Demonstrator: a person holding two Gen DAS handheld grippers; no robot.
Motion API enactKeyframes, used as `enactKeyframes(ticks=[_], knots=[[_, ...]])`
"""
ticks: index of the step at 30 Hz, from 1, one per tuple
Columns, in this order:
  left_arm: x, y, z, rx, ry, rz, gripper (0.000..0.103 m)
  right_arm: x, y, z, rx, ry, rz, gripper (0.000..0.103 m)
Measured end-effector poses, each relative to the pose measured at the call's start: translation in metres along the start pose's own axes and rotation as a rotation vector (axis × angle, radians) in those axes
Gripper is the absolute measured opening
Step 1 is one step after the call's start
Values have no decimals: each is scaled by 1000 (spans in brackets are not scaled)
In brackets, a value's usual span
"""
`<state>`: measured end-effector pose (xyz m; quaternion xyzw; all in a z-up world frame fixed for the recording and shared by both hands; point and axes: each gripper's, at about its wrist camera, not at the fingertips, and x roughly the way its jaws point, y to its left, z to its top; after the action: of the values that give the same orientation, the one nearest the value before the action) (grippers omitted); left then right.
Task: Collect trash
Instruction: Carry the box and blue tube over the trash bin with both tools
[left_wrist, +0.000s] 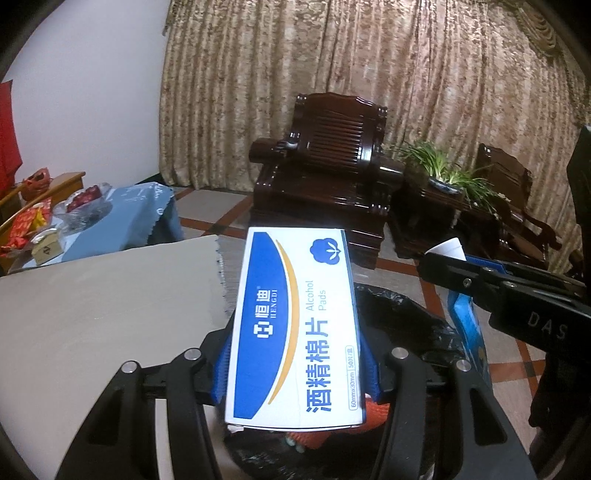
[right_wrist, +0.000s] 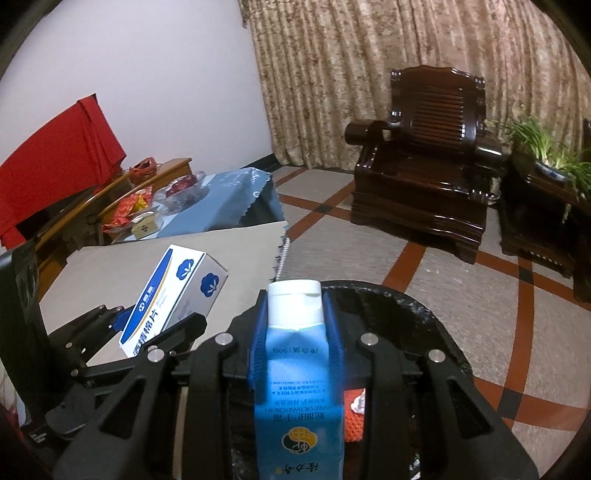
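Though gripped, tube (right_wrist: 295, 354) cap-forward lengthwise

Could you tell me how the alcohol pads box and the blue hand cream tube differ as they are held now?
The alcohol pads box is a white-and-blue carton; the hand cream tube is flat light blue with a white cap. The left tongs hold the box, the right tongs the tube. Both hang over the black-lined bin.

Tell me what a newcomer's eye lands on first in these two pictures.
First, the white-and-blue alcohol pads box, clamped in the left tool and filling the middle of the left wrist view. Next, the blue tube with a white cap, gripped in the right tool, both held over the black-lined trash bin. Behind them, a dark wooden armchair stands before patterned curtains.
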<state>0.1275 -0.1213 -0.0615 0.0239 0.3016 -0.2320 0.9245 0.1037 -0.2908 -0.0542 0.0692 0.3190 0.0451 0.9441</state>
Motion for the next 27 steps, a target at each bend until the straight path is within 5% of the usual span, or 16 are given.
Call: enactKeyframes(ticks=[12,27], knots=[[40,-17,-8,15,35,-62,54,17,-31,-13,34,29,-54,29],[78,-11,-18,22,89,-44,54,58,-51,-19,48,72,-89,29]])
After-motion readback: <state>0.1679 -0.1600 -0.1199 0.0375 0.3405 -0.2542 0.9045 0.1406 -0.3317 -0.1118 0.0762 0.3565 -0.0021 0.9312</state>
